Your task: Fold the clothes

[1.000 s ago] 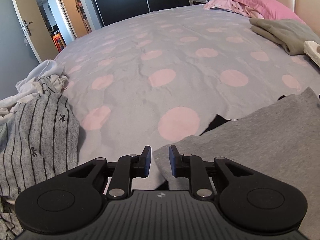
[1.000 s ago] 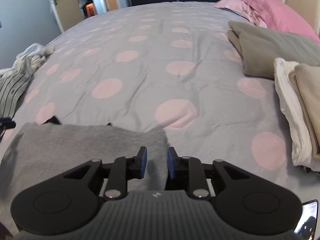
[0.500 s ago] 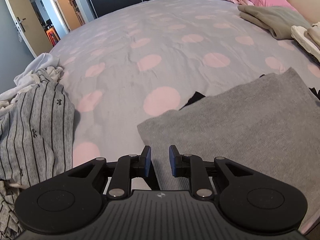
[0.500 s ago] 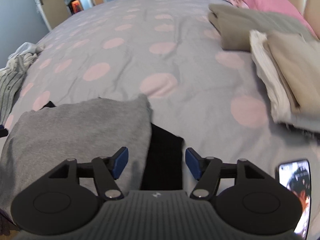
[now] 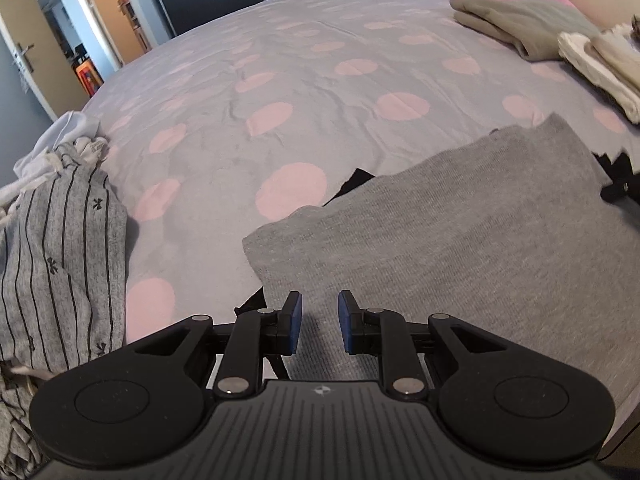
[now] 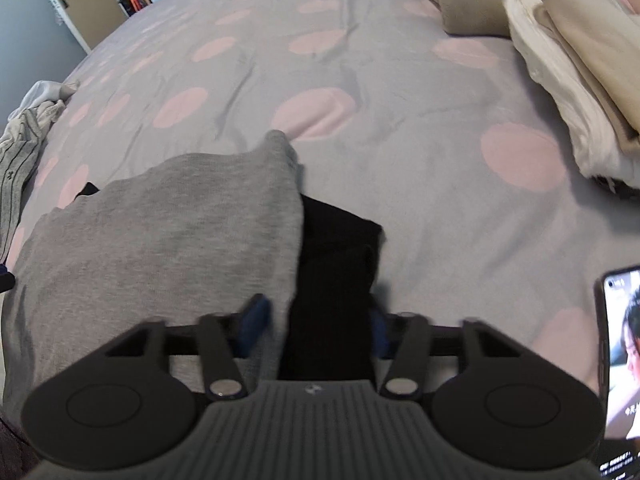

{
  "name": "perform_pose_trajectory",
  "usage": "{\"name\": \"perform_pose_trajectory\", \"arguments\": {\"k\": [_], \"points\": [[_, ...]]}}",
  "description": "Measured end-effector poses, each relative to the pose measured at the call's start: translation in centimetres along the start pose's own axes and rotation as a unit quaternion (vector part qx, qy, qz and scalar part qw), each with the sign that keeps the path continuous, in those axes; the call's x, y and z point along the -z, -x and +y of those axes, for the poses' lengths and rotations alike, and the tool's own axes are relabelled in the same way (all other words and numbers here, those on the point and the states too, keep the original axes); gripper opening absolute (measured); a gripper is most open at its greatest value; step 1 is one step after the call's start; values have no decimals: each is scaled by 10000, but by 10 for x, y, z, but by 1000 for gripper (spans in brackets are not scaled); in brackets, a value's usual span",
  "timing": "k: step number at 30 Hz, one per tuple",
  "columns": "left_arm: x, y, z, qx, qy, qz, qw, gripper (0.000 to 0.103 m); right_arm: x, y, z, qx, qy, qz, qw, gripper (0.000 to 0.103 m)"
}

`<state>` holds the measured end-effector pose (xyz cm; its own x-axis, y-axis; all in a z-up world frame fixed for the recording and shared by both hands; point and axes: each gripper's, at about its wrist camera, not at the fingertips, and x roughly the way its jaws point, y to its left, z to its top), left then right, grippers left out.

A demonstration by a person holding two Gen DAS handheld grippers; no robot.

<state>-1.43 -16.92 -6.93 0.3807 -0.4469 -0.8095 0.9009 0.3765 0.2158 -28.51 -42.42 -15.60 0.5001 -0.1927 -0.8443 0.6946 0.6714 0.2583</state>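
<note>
Grey garment (image 5: 460, 240) lies flat at lower right of the bed; left gripper (image 5: 319, 322) hovers over its near edge, jaws slightly apart, empty; right gripper (image 6: 316, 328) closing around the black cuff (image 6: 332, 280); judgement: pinch cuff only, excluding the grey layer.

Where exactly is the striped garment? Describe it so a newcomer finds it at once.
Start from the big bed cover, grey with pink dots. Follow it to the edge on the door side, far from the folded beige stack by the pillows. There, in a crumpled heap, lies the striped garment: light grey with thin dark vertical stripes and tiny bows, unlike the plain grey garment.
</note>
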Motion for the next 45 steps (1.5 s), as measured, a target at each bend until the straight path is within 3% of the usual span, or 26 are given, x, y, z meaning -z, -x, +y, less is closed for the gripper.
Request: {"name": "perform_pose_trajectory", "arguments": {"k": [1, 8, 17, 24, 27, 36, 45], "points": [[0, 0, 1, -4, 15, 6, 10000, 18, 0, 0, 1, -97, -17, 1, 10000, 18], [-1, 3, 6, 15, 147, 16, 9999, 18, -9, 17, 13, -288, -17, -62, 9996, 15], [-3, 13, 25, -62, 411, -96, 9991, 18, -33, 56, 49, -1353, -511, -33, 9895, 15], [3, 25, 46, 588, 794, -338, 9945, 18, -53, 57, 103, -1799, -471, 95, 9825, 15], [6, 28, 50, 783, 827, -418, 9926, 16, -59, 51, 130, -1929, -447, 158, 9801, 15], [15, 20, 73, 678, 1090, -303, 9913, 14, -62, 2, 212, -2277, -240, 616, 9715, 15], [14, 12, 90, 481, 1293, -142, 9903, 14, -47, -62, 258, -2112, -144, 1124, 9708, 15]]}}
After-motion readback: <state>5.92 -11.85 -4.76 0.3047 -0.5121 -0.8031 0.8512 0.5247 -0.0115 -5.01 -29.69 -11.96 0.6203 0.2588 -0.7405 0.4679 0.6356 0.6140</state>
